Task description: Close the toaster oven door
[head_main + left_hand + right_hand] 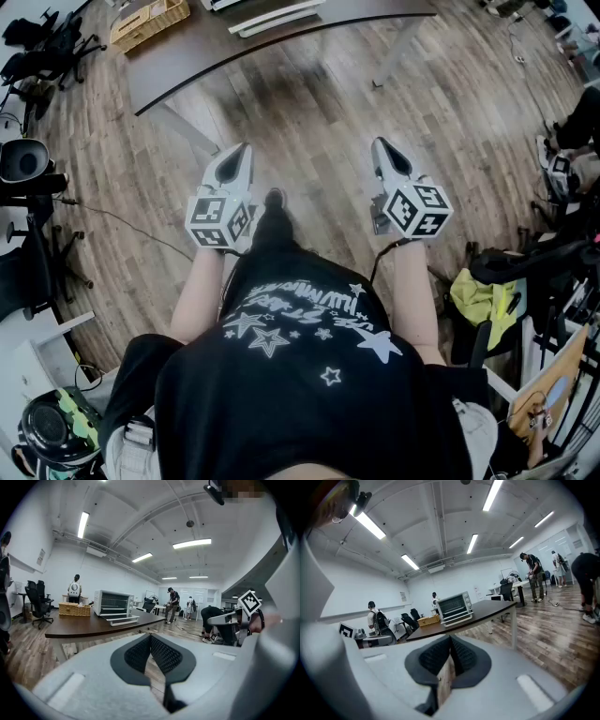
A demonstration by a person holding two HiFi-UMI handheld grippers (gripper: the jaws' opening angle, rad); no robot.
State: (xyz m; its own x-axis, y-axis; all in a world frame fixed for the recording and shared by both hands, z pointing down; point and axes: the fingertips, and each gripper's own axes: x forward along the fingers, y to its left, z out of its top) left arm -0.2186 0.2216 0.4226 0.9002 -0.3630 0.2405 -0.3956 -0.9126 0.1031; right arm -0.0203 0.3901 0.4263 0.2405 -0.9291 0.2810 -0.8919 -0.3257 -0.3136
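The left tool (150, 637) is clenched, its dark pads meeting at the tips with nothing between them. The right tool (450, 640) is clenched and empty too. Both are held side by side above the wooden floor (309, 112), well short of the worktop (89, 626). Ahead of the left tool and slightly to its left, the toaster oven (112, 603) stands on that worktop. Its door (123, 619) is open, folded down flat towards the tools. A wicker basket (74, 609) sits just left of the oven.
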